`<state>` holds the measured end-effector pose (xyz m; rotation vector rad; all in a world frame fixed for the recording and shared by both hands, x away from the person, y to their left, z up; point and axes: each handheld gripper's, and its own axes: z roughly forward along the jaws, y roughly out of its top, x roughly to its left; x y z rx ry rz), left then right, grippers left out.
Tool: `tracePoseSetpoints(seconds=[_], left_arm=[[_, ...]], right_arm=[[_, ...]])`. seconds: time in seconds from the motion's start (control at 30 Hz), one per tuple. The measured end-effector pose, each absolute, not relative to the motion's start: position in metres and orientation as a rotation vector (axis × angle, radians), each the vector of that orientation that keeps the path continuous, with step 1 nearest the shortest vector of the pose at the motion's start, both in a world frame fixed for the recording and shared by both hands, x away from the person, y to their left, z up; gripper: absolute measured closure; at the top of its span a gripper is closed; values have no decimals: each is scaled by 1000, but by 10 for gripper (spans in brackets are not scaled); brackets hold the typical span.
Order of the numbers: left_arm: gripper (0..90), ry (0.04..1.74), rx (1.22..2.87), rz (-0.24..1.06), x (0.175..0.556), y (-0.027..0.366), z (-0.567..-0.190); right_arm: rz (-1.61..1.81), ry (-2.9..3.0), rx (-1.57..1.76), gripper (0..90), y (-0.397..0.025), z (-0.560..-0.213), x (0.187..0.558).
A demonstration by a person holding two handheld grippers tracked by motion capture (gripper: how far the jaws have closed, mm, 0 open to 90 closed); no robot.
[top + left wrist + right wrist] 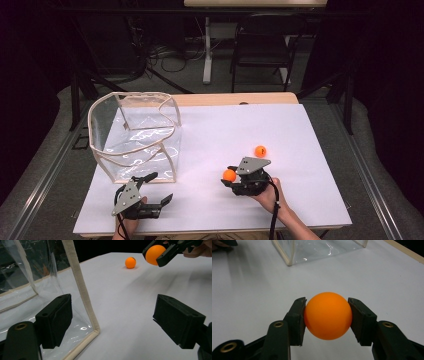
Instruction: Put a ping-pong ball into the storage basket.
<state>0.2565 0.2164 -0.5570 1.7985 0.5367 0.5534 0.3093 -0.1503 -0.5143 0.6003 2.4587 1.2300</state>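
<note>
My right gripper (327,319) clamps an orange ball (328,315) between both jaws, one pad on each side, over the white table (387,282). Ahead and slightly left stands the clear bag (317,250), well apart.

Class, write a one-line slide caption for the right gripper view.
Right gripper shut on an orange ball above the white table, clear bag beyond.

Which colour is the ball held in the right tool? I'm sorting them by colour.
Plain orange; the held ball shows best in the right gripper view.
</note>
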Motion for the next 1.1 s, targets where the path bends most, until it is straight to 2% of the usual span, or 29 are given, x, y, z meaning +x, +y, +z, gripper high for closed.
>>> tracePoseSetpoints(seconds=[1.1], left_arm=[[157, 527, 1800, 547, 258, 216, -557]], right_arm=[[1253, 2430, 572, 509, -135, -501, 323]])
